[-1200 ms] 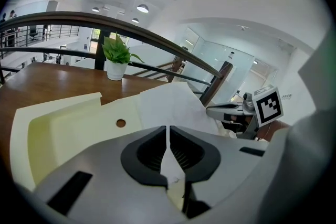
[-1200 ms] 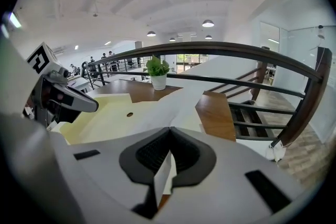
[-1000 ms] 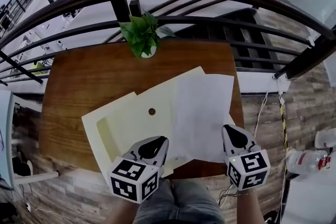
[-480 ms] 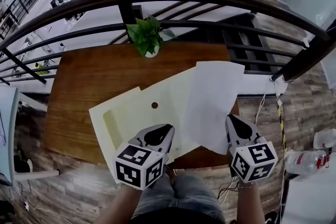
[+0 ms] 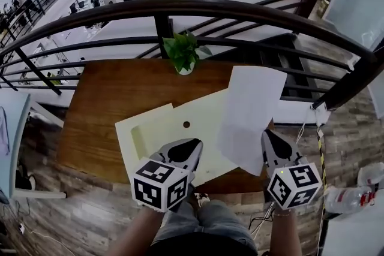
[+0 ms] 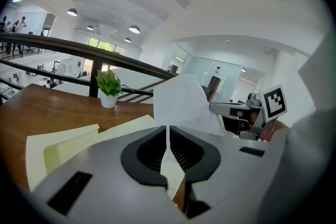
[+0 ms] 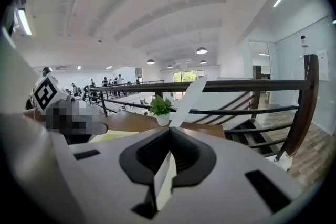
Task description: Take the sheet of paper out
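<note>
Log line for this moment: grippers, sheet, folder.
left gripper: shut on folder | right gripper: shut on sheet | sheet: lifted, tilted over folder's right side | folder: far part on table

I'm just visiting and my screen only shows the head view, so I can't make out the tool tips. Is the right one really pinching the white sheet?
Observer: Yes. In the right gripper view, the right gripper has its jaws shut on the sheet of paper, which shows edge-on there.
Visitor: Is the sheet lying flat?
Observer: No. It slants up in the air, and its top crosses the railing behind it.
Visitor: And the left tool?
Observer: The left gripper looks shut on a thin pale edge, apparently the cream folder.
</note>
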A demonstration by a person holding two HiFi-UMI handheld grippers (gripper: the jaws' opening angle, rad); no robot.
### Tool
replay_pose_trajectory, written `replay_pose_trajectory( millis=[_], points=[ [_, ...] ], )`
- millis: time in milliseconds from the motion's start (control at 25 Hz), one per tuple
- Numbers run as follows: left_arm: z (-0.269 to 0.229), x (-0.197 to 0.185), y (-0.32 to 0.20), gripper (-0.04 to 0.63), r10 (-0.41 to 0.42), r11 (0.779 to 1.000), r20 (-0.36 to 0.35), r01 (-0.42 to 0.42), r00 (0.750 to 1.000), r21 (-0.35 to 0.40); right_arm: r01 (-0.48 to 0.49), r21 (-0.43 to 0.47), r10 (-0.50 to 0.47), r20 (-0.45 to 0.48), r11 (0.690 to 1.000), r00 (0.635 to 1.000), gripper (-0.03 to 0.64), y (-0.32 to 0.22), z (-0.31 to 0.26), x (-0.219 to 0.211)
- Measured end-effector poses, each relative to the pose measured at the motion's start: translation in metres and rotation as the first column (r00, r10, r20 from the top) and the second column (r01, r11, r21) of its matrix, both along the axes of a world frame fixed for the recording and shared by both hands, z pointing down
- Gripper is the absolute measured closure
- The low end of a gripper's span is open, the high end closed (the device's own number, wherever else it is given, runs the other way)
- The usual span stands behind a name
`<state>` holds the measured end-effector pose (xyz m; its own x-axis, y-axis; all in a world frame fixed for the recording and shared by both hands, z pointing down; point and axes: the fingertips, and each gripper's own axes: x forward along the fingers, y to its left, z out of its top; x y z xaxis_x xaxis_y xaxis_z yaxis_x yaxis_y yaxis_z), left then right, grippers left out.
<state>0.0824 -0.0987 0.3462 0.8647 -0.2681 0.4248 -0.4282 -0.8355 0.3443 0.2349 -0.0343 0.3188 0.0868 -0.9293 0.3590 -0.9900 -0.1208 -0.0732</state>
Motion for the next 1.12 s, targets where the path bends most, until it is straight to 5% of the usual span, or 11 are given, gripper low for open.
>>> replay_pose_trajectory(
  millis=[520,1120],
  points=[
    [-0.032,-0.024,-0.012,0.563,-0.054,0.996,-0.065,0.059,0.996,0.067,0.087,0.166,-0.097,0.049,0.982,0.994,0.589,-0.02,-0.049,-0.034],
    [-0.068,-0.066,-0.034,0.563,-0.189,0.975,-0.197,0.208,0.962,0.077,0.273,0.316,-0.303,0.048,0.909,0.952,0.589,-0.053,-0.098,-0.099]
  ],
)
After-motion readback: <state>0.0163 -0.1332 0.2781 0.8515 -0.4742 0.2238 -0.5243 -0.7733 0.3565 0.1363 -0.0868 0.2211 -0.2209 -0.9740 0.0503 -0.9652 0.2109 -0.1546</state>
